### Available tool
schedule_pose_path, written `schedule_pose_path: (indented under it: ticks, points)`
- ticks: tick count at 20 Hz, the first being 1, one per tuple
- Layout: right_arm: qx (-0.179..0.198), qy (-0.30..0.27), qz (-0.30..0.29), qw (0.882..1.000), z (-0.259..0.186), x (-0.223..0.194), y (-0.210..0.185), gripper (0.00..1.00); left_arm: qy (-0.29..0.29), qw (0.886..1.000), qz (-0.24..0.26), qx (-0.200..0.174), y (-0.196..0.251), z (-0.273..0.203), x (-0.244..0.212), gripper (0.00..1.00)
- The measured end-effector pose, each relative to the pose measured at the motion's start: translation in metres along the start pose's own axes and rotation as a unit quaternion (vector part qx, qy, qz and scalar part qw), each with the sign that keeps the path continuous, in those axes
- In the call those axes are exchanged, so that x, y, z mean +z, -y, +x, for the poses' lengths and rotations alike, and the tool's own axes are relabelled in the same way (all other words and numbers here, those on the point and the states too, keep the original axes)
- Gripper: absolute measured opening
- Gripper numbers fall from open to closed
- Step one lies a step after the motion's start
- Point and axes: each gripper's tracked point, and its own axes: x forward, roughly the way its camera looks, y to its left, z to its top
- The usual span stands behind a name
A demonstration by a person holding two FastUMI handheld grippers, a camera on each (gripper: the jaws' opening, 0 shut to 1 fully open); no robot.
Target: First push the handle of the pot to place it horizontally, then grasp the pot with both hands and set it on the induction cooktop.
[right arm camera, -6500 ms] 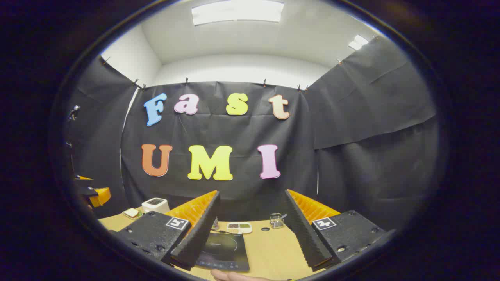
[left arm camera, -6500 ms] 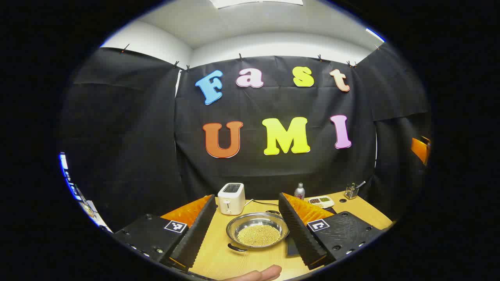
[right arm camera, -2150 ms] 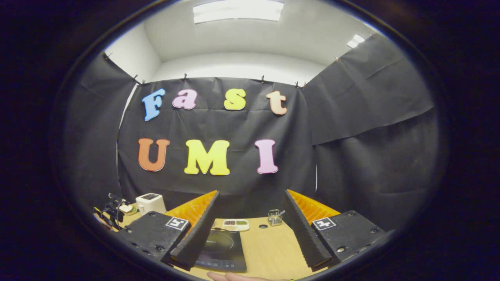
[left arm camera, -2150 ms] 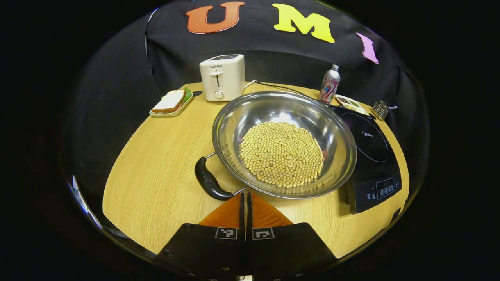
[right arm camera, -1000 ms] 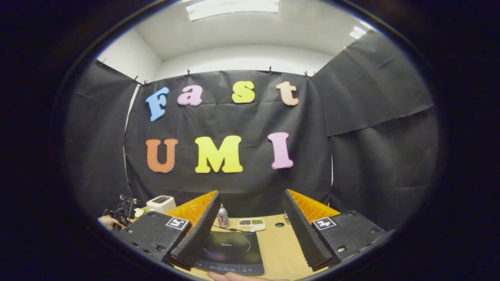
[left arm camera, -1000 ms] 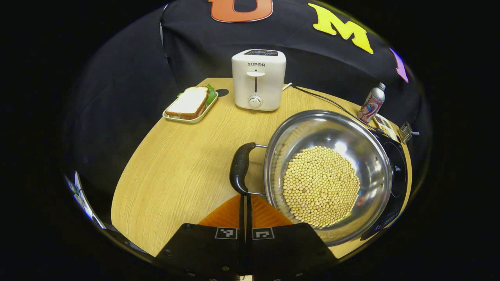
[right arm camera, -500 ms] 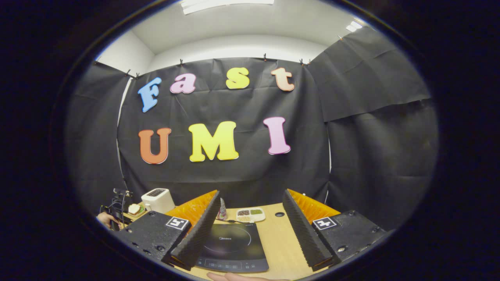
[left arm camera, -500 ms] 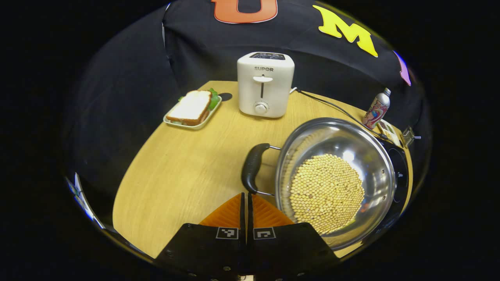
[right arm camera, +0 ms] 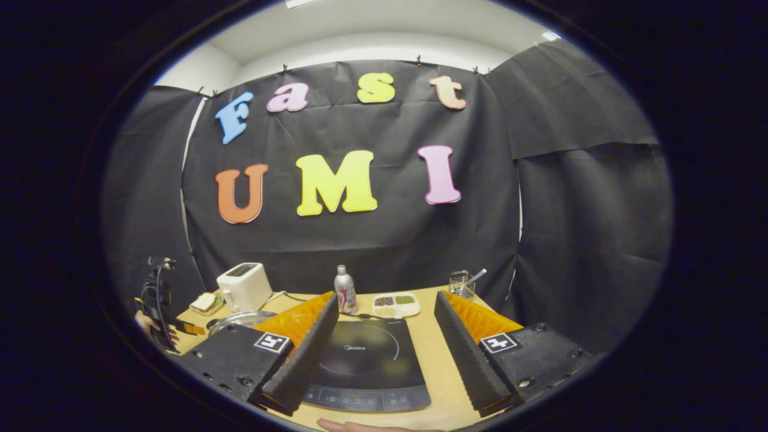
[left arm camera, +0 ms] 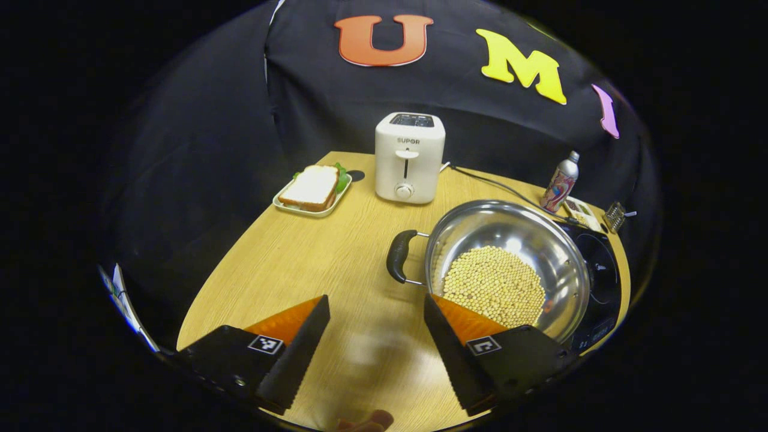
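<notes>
Handle (left arm camera: 398,256) dead ahead of left gripper (left arm camera: 375,327), jaws spread, empty, clear of pot (left arm camera: 507,270) beyond its right finger. Suggest straddling grip bar, clamping mid-span. Right gripper (right arm camera: 384,345) agape over induction cooktop (right arm camera: 366,366); needs far handle. Toaster (left arm camera: 409,157), sandwich tray (left arm camera: 312,193), bottle (left arm camera: 558,180) well beyond fingertips; cord near rim.

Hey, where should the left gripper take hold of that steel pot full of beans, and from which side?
Probably by the black side handle, approached from the pot's left over the bare table. The handle is a loop standing clear of the rim, so one finger can go on each side of the bar. The left gripper is open, just short of it.
</notes>
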Motion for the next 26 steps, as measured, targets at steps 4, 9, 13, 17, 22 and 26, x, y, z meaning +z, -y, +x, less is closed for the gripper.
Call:
schedule_pose_path:
  ticks: [4,9,13,17,22,26]
  points:
    - [0.003,-0.025,0.000,1.000,0.015,-0.022,-0.011,1.00,0.067,0.998,0.018,0.003,0.001,-0.033,0.029,0.98]
    - [0.025,-0.048,-0.002,0.999,0.041,-0.047,-0.041,1.00,0.131,0.988,0.006,-0.075,0.037,-0.057,0.054,0.96]
    - [0.053,-0.083,-0.019,0.995,0.067,-0.075,-0.077,1.00,0.122,0.990,0.022,-0.061,0.039,-0.040,0.053,0.96]
    - [0.072,-0.126,-0.023,0.989,0.094,-0.112,-0.113,1.00,0.092,0.994,0.027,-0.053,0.037,-0.012,0.047,0.96]
    - [0.076,-0.191,-0.026,0.978,0.132,-0.159,-0.142,1.00,0.062,0.995,0.043,-0.057,0.037,0.018,0.042,0.96]
    - [0.067,-0.227,-0.035,0.971,0.153,-0.189,-0.157,1.00,0.026,0.996,0.067,-0.047,0.033,0.049,0.034,0.96]
